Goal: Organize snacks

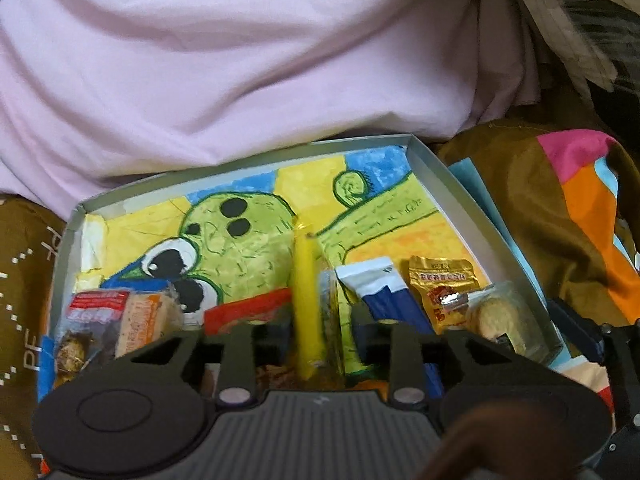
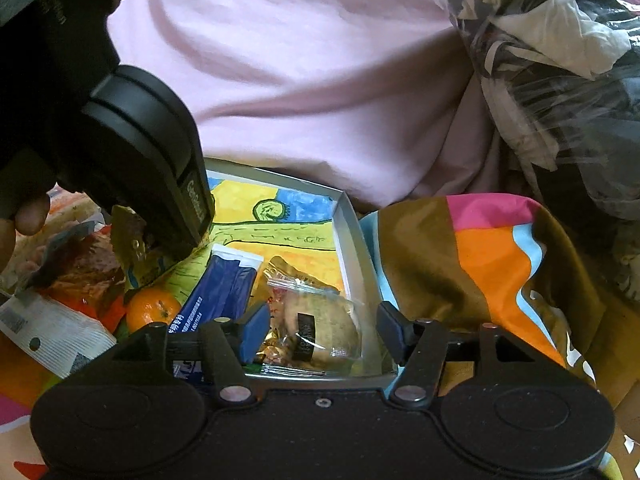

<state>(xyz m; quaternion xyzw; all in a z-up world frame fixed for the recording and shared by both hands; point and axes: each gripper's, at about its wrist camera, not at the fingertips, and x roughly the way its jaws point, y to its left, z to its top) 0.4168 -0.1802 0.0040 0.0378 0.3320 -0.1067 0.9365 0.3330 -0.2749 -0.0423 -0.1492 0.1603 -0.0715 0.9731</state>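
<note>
A shallow grey box [image 1: 440, 168] lined with a green-and-yellow drawing lies on a blanket. My left gripper [image 1: 318, 324] is shut on a yellow stick snack [image 1: 306, 280] in a clear wrapper, upright over the box's near edge. In the box lie red and white packets [image 1: 100, 312], a blue-and-white packet [image 1: 384, 292], a gold packet [image 1: 444, 284] and a wrapped cookie [image 1: 500, 320]. My right gripper [image 2: 323, 330] stands open with its blue pads [image 2: 256, 326] either side of the wrapped cookie [image 2: 320, 320] at the box's [image 2: 348, 240] right corner. The left gripper body [image 2: 140, 152] hangs at upper left.
An orange mandarin [image 2: 154, 308], a white packet [image 2: 52, 332] and a reddish packet [image 2: 80, 272] lie left of the blue-and-white packet [image 2: 228, 284]. Pink bedding [image 1: 240, 60] rises behind the box. A brown, orange and pink blanket [image 2: 480, 260] spreads right; a plastic bag of fabric [image 2: 552, 60] sits upper right.
</note>
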